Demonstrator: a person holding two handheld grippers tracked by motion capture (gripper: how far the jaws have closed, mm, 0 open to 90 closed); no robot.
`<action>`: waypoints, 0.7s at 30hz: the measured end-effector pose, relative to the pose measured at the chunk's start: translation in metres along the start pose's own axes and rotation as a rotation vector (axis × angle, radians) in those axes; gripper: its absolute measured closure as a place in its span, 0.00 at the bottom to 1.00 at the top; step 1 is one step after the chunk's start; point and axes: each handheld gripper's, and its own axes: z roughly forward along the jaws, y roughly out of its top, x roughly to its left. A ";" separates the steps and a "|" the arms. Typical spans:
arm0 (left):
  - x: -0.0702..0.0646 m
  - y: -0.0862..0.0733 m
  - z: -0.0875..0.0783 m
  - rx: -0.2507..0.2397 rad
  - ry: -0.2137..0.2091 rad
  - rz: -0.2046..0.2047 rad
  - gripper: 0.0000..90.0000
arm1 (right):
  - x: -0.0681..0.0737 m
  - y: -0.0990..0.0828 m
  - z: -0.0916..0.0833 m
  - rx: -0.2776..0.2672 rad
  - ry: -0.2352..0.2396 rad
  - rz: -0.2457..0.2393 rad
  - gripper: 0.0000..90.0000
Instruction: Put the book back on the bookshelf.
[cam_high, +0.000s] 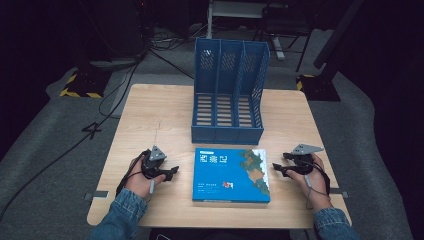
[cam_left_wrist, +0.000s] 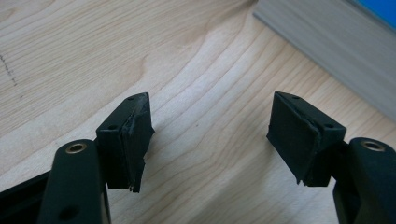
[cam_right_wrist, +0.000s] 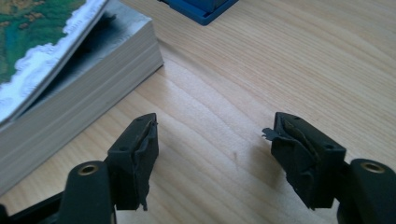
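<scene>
Both forearms in from the near edge, one gripper held in each hand, jaws apart on both.

The left gripper is held low at the near left by the left hand, its jaws directed rightward; a denim sleeve is seen on that forearm. The right gripper is held at the near right by the right hand, its jaws directed leftward, with the right sleeve at the near edge. In the left gripper view, the two black pads are seen well apart, nothing held between them. In the right gripper view, the pads are likewise spread, with nothing gripped.
</scene>
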 end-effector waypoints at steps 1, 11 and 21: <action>0.000 0.000 0.000 0.000 0.000 0.000 0.35 | 0.000 0.000 0.000 0.000 0.000 0.000 0.36; -0.022 0.021 -0.013 -0.055 -0.079 -0.036 0.38 | 0.029 0.017 -0.022 -0.059 0.033 0.011 0.27; -0.052 0.033 0.005 -0.007 -0.216 0.019 0.28 | 0.062 0.022 -0.020 0.002 0.155 -0.055 0.24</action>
